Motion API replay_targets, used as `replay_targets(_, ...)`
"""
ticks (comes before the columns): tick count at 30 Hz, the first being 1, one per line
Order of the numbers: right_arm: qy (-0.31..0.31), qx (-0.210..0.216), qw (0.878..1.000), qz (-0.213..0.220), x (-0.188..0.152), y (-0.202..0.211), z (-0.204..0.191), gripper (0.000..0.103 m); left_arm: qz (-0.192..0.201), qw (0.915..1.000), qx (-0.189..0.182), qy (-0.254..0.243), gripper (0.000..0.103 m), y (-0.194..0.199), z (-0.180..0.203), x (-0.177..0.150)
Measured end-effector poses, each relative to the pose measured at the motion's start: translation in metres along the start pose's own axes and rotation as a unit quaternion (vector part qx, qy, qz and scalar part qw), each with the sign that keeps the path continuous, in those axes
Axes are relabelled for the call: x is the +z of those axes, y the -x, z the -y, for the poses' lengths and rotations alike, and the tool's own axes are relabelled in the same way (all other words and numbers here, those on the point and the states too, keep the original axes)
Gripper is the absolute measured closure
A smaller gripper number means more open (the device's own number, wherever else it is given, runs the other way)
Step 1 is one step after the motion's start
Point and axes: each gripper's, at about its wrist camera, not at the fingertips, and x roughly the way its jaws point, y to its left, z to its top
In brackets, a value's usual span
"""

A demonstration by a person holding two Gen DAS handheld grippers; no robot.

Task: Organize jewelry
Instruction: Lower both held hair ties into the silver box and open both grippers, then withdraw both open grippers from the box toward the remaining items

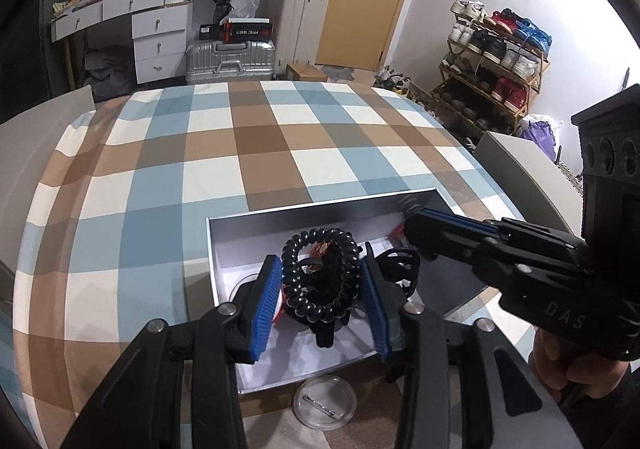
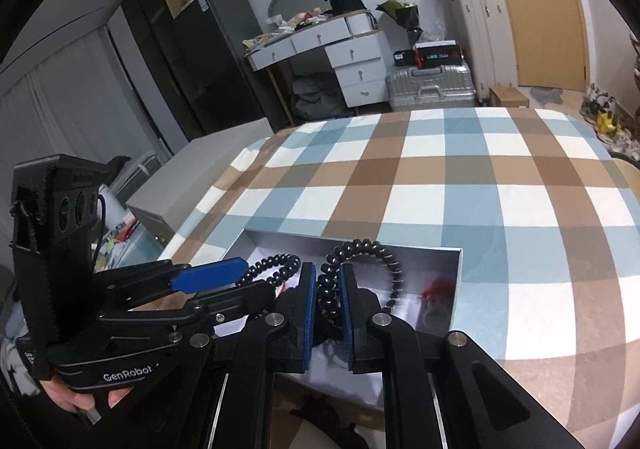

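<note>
Over checked bedspread (image 2: pixel 460 185), right gripper (image 2: pixel 328 313) clamps beaded bracelet (image 2: pixel 384 253).

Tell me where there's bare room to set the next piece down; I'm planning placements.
The plaid bedspread beyond and left of the grey box lies bare. The box's far-right corner is fairly open, with only something small and red. Its near half is crowded: black bead bracelet, both grippers, and a clear round badge before it.
</note>
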Motion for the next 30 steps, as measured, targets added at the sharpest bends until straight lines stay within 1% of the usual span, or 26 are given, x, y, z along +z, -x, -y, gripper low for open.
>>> replay_targets(2, -0.003, 0.005, 1.0, 0.004, 0.0, 0.001, 0.001, 0.09, -0.001, 0.9999, 0.008, 0.011, 0.06, 0.001, -0.002, 0.001)
replay_targets(6, -0.004, 0.004, 1.0, 0.015, -0.002, 0.012, 0.001, 0.088, 0.0, 0.9996, 0.001, 0.027, 0.058, 0.007, -0.007, 0.0)
replay_targets(8, -0.007, 0.0, 1.0, 0.022, -0.005, 0.021, 0.002, 0.085, 0.001, 0.9996, 0.001, 0.027, 0.045, 0.009, -0.007, -0.001)
replay_targets(9, -0.008, 0.003, 1.0, 0.024, -0.005, 0.023, 0.002, 0.083, 0.0, 0.9997, 0.0, 0.025, 0.044, 0.01, -0.005, -0.001)
replay_targets(18, -0.013, -0.008, 0.999, 0.046, -0.015, 0.055, -0.001, 0.076, 0.004, 0.9997, 0.021, 0.013, 0.043, 0.025, 0.007, -0.007)
replay_targets(23, -0.009, -0.021, 0.998, 0.05, -0.025, 0.07, -0.006, 0.075, 0.01, 0.9993, 0.036, 0.009, 0.043, 0.032, 0.013, -0.014)
replay_targets(25, -0.01, -0.024, 0.998, 0.053, -0.029, 0.076, -0.006, 0.069, 0.01, 0.9992, 0.038, 0.007, 0.043, 0.034, 0.016, -0.016)
replay_targets(27, -0.012, -0.026, 0.998, 0.058, -0.035, 0.082, -0.007, 0.063, 0.005, 0.9992, 0.04, -0.005, 0.043, 0.036, 0.02, -0.018)
replay_targets(30, -0.007, -0.035, 0.997, 0.064, -0.043, 0.09, -0.009, 0.06, 0.016, 0.9984, 0.052, -0.019, 0.043, 0.043, 0.027, -0.023)
